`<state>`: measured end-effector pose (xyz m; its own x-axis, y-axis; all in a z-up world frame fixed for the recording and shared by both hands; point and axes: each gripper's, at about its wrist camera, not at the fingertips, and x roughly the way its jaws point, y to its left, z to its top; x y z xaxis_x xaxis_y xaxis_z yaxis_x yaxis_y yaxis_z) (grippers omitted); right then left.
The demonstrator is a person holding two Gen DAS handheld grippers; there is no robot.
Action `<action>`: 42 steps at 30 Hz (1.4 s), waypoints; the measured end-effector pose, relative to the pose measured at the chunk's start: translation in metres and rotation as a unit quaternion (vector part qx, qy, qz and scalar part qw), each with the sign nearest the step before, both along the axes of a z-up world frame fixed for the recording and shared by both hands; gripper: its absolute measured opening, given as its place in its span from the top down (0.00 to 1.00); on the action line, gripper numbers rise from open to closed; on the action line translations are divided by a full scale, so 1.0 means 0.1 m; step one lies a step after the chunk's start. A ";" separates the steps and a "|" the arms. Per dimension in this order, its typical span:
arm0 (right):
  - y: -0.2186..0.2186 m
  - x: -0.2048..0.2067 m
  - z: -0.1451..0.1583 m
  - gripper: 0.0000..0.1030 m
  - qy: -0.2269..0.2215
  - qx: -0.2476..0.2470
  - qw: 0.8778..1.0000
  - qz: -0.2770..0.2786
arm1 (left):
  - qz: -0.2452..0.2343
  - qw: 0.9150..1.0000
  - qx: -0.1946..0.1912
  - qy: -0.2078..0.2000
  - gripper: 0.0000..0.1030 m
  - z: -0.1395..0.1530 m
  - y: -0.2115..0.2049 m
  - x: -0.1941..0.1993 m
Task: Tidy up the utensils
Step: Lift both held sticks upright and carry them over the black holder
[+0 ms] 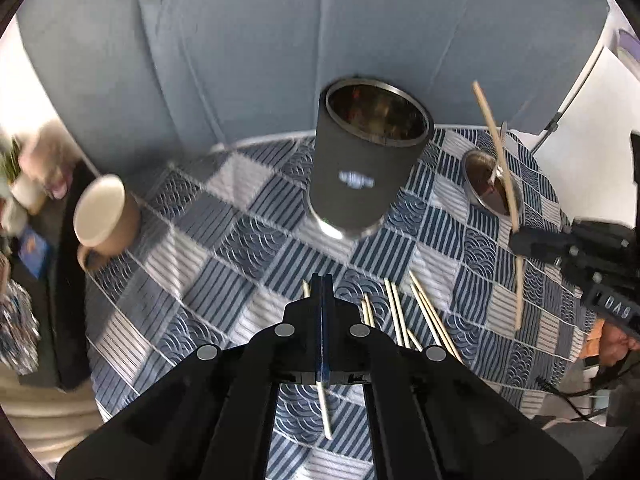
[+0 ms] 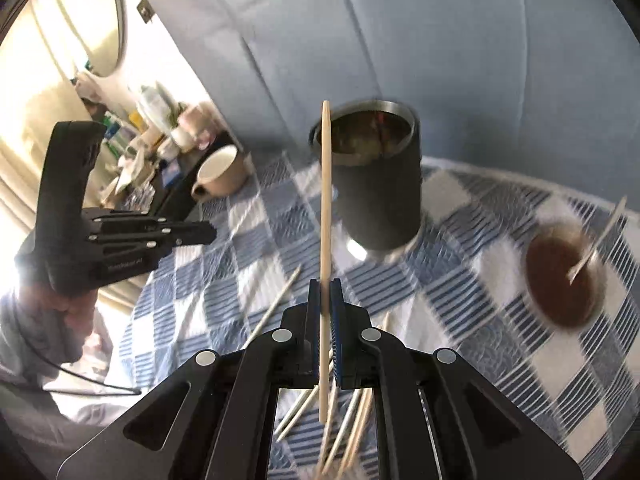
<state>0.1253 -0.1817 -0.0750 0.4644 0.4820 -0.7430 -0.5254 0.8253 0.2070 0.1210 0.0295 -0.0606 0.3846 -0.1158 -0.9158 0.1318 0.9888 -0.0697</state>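
Note:
A tall black metal tumbler point(image 1: 362, 172) stands on the blue patchwork cloth; it also shows in the right wrist view point(image 2: 378, 196). My right gripper point(image 2: 325, 284) is shut on a wooden chopstick point(image 2: 326, 200) held upright, its tip near the tumbler's rim; the same chopstick shows in the left wrist view point(image 1: 498, 152). My left gripper point(image 1: 322, 280) has its fingers pressed together; a chopstick point(image 1: 325, 408) lies on the cloth beneath them. Several loose chopsticks point(image 1: 404, 316) lie on the cloth.
A beige mug point(image 1: 106, 214) stands at the left. A small metal bowl of brown sauce point(image 2: 562, 276) with a spoon in it sits at the right. A grey-blue padded backrest point(image 1: 280, 48) rises behind the table. A cluttered side table point(image 2: 144, 148) stands at the far left.

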 end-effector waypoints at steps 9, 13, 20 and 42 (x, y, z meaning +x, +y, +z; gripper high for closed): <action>0.01 0.23 0.19 0.95 -0.028 0.015 0.999 0.001 | 0.001 1.000 0.001 0.013 1.00 -0.04 0.03 0.06; 0.05 0.28 0.19 0.95 -0.026 0.015 1.000 0.006 | -0.003 0.998 0.013 0.056 1.00 -0.34 0.04 0.01; 0.07 0.41 0.19 0.95 -0.022 0.010 1.000 0.005 | -0.005 0.990 0.006 0.139 1.00 -0.98 0.02 -0.06; 0.01 0.43 0.08 0.95 -0.006 0.015 1.000 -0.009 | 0.021 0.977 -0.006 0.213 0.96 -1.55 0.09 -0.28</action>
